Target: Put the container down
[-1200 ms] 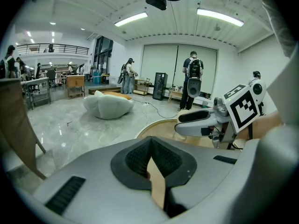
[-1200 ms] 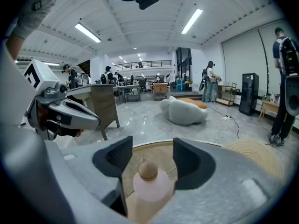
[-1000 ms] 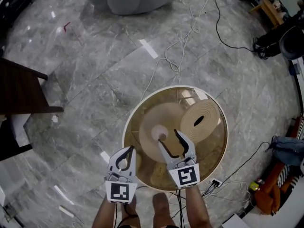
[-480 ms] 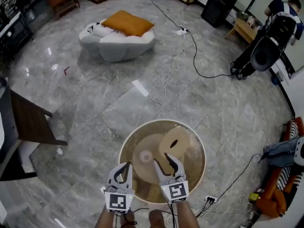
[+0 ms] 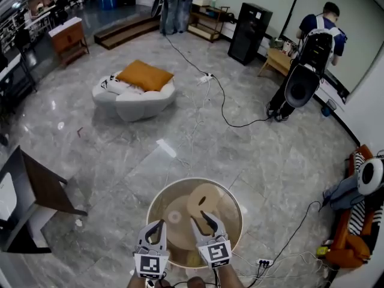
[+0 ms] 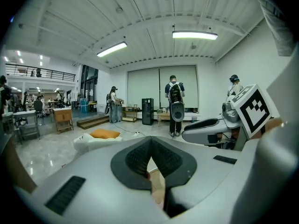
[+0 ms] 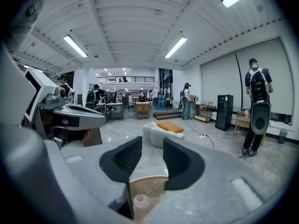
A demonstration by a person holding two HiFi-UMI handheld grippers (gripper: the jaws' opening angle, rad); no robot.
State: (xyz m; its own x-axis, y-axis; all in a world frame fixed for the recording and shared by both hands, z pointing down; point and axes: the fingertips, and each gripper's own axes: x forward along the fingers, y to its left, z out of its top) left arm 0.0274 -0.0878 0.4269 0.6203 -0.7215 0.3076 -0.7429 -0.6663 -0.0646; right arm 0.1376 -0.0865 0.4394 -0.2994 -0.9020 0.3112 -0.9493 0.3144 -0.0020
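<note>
Set down near centre of round amber table [image 5: 227,222]: small pale container [image 5: 174,216], upright, free of both claws; in right gripper view seen low betw. the jaws, on the tabletop [image 7: 140,202]. Just beside it to the right, under or on the glass (can't tell which): pale spiral disc [image 5: 204,200].

Held above table's near edge, side by side: both grippers. Right gripper [image 5: 199,217] released, jaws apart after just closing partway, nothing betw. them, only air & floor in the gap [image 7: 152,143]. Left gripper [image 5: 159,224] clenched, tips meeting, grasping nothing [image 6: 150,141].

Around the table: grey marble floor [image 5: 108,155], white cables [image 5: 198,131] trailing twd. a power strip. Further back, white lounge seat [image 5: 135,98] w/ orange cushion [image 5: 144,75]. At left, dark wooden furniture [image 5: 42,188]. Far right, by a black speaker [image 5: 249,33], person w/ backpack [image 5: 317,38], back turned.
</note>
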